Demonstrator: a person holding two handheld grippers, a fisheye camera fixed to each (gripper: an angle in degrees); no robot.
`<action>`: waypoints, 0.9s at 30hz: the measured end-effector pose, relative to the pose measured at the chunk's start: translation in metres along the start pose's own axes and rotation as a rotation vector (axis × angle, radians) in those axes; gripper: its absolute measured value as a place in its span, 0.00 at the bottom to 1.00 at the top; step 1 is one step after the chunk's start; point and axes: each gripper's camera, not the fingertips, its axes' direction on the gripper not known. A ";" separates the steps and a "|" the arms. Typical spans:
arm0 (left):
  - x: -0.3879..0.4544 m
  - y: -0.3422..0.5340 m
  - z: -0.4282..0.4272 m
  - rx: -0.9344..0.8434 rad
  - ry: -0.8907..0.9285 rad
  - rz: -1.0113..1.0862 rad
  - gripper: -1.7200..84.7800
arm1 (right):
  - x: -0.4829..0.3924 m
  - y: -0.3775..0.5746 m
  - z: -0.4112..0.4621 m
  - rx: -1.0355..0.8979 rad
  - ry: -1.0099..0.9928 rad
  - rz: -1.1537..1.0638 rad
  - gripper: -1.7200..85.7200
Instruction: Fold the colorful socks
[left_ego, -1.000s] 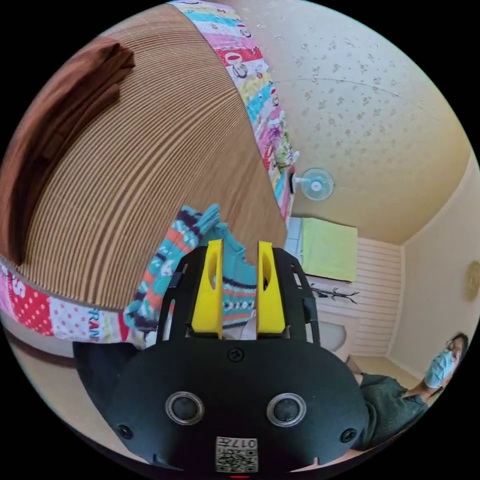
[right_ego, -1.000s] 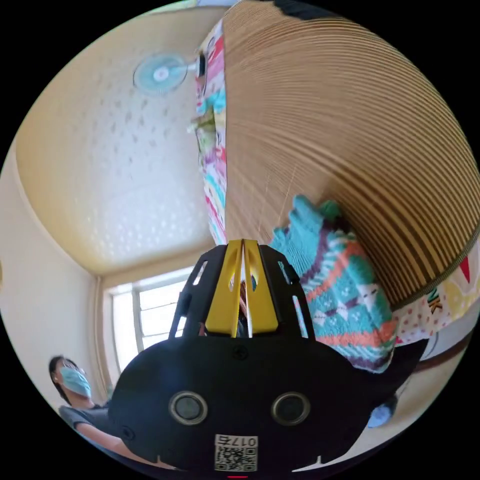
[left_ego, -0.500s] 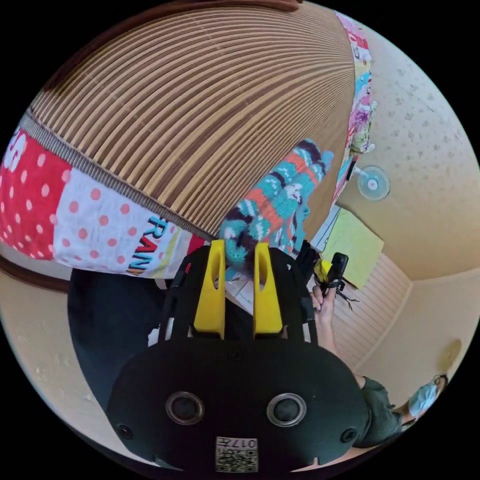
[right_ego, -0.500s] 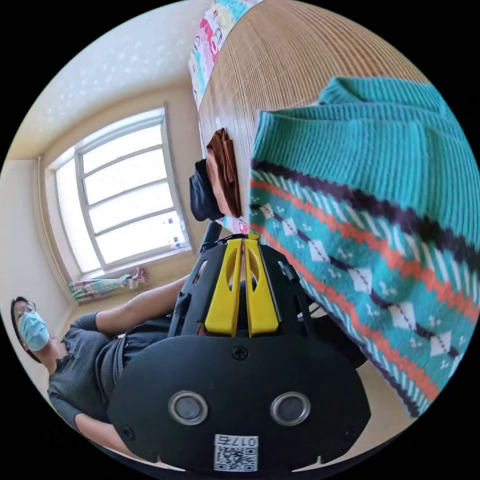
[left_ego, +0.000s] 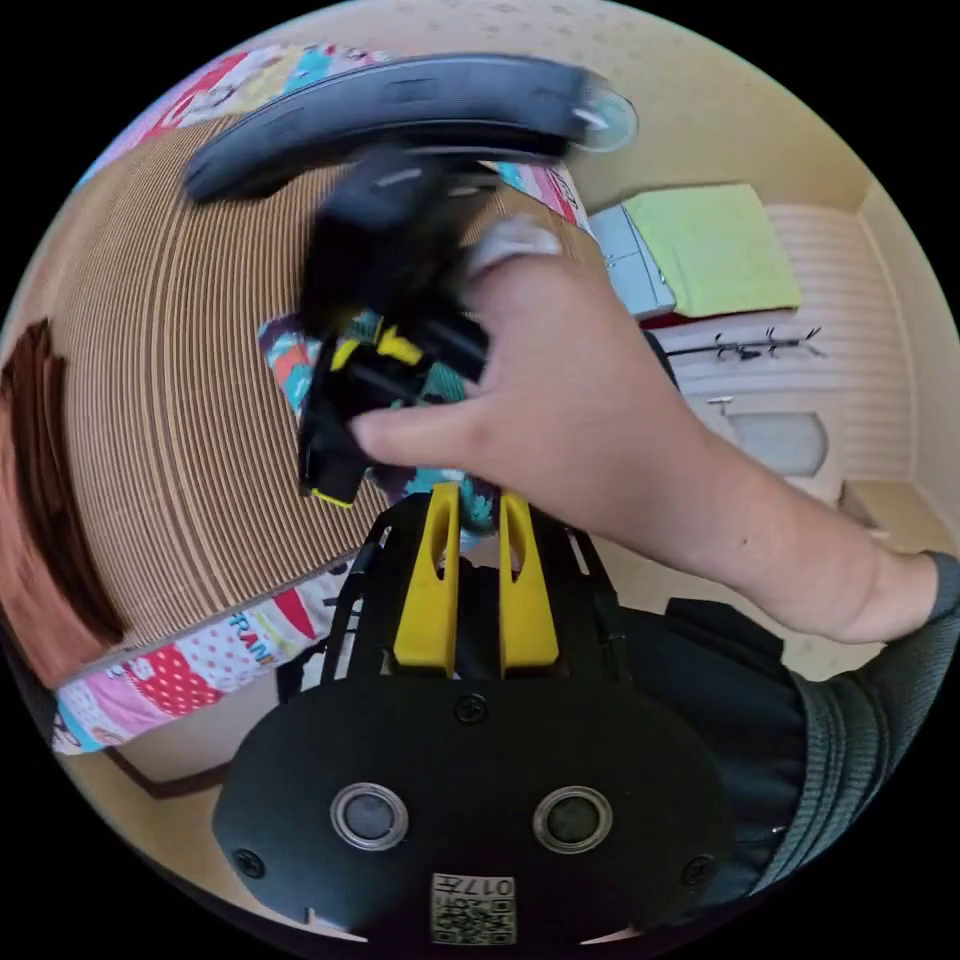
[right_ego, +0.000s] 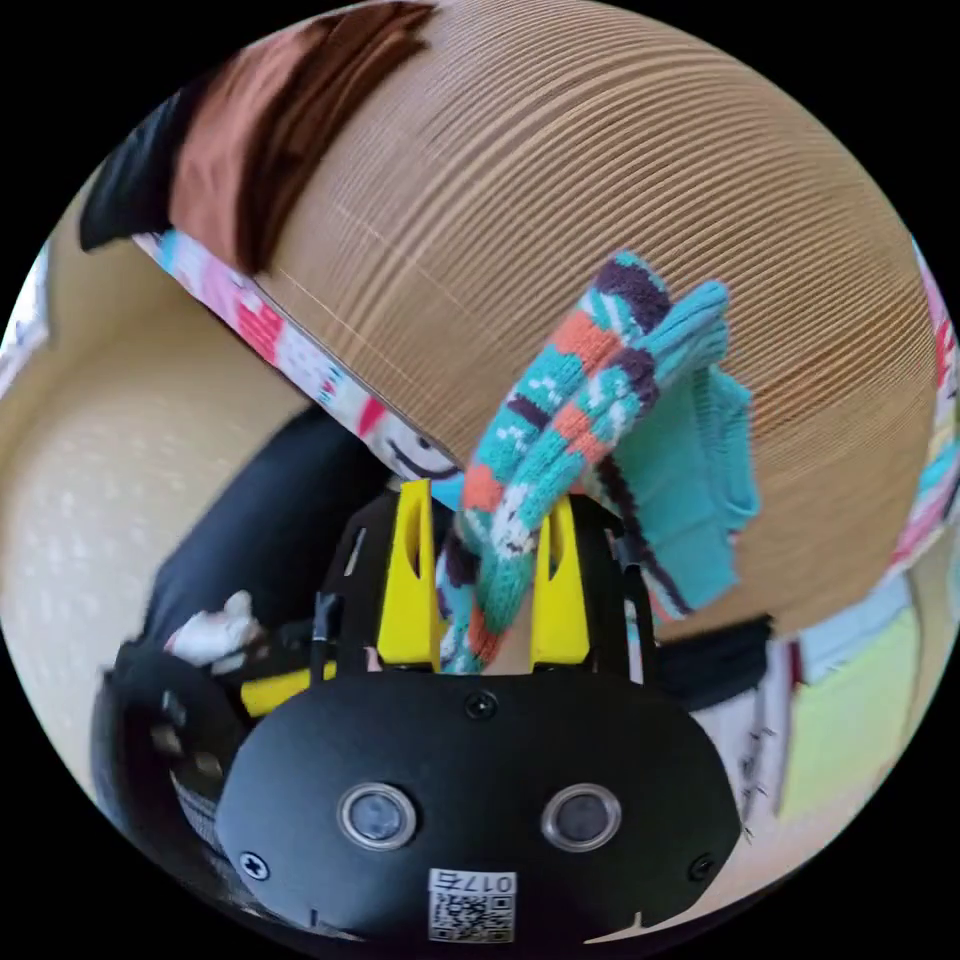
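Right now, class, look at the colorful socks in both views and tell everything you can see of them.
The colorful socks are knitted, teal with orange, dark purple and white patterned bands and plain ribbed teal cuffs. They lie bunched together on the striped woven mat near its patchwork border. One end runs between the yellow jaws of the right hand-held gripper, which stand apart around it. In the left gripper view the socks show partly behind the person's hand.

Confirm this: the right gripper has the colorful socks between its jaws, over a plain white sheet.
Not quite. The right gripper does have the colorful socks between its jaws, but the right gripper view shows them over a tan and brown striped mat, not a plain white sheet.
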 end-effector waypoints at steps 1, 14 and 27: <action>0.006 -0.001 0.003 0.003 -0.032 0.025 0.10 | -0.005 -0.002 0.002 -0.040 0.093 -0.005 0.12; 0.006 -0.023 0.050 -0.023 0.171 0.164 0.10 | 0.241 0.263 0.073 0.873 -0.916 -0.106 0.11; -0.081 -0.121 0.238 -0.307 0.232 -0.117 0.26 | 0.245 0.436 0.462 0.940 -1.886 1.056 0.28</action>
